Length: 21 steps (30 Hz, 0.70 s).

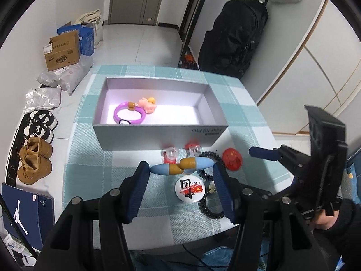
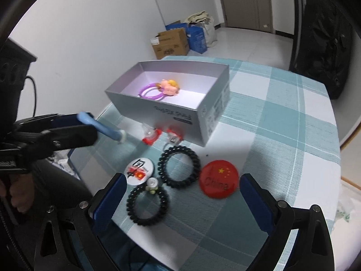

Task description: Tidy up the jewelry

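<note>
Covering table, teal checked cloth (image 1: 94,158), white tiled floor (image 1: 144,43)

Home hallway, shoes (image 1: 37,149), cardboard boxes (image 1: 62,50), doors (image 1: 133,0)

Open right tongs (image 2: 180,199) above hair ties (image 2: 179,166)

Left wrist view: black coil hair tie (image 1: 208,205) mostly hidden behind the left gripper's (image 1: 181,176) right finger (image 1: 222,192) and the white badge (image 1: 191,188). Second coil tie (image 1: 211,154) half covered by the blue bracelet (image 1: 181,166). Small clear-and-red pieces (image 1: 171,154) partly behind the bracelet, too small to identify. Black-white item (image 1: 124,122) inside the box (image 1: 158,133) cut by the near wall. Box print unreadable.

Right wrist view: red China badge (image 2: 218,179) motion-blurred. Bracelet's (image 2: 101,127) left end hidden in the left gripper's jaws. Hand (image 2: 17,192) at the left edge cropped, blurred.
</note>
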Each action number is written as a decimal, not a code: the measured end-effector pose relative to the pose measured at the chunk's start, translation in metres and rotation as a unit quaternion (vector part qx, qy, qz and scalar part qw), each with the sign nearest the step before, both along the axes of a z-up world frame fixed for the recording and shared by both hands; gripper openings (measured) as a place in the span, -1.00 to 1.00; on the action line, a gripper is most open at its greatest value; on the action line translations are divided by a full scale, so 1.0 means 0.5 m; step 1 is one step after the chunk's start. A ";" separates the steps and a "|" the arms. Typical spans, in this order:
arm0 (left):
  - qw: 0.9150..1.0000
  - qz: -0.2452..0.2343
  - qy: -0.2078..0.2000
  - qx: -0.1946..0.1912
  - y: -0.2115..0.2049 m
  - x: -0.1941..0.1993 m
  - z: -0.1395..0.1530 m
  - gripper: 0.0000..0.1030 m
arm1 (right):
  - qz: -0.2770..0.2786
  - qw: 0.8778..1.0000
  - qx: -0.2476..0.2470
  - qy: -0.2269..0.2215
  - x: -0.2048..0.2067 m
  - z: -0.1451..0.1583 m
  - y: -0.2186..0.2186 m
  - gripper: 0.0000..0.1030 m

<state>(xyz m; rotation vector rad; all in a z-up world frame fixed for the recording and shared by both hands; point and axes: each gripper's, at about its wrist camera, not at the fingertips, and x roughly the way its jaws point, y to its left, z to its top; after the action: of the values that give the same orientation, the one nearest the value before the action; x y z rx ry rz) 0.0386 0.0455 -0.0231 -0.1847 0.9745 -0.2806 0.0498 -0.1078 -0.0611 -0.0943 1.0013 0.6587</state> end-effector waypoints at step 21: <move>0.997 0.009 0.069 0.022 0.006 0.017 -0.058 0.02 | -0.048 0.998 -0.042 0.012 0.034 -0.019 -0.034 0.42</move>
<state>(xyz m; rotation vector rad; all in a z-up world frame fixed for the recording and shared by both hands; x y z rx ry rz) 0.0468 0.0486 -0.0521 -0.1749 1.1145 -0.2313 0.0668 -0.1249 -0.0704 -0.1119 1.0502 0.5306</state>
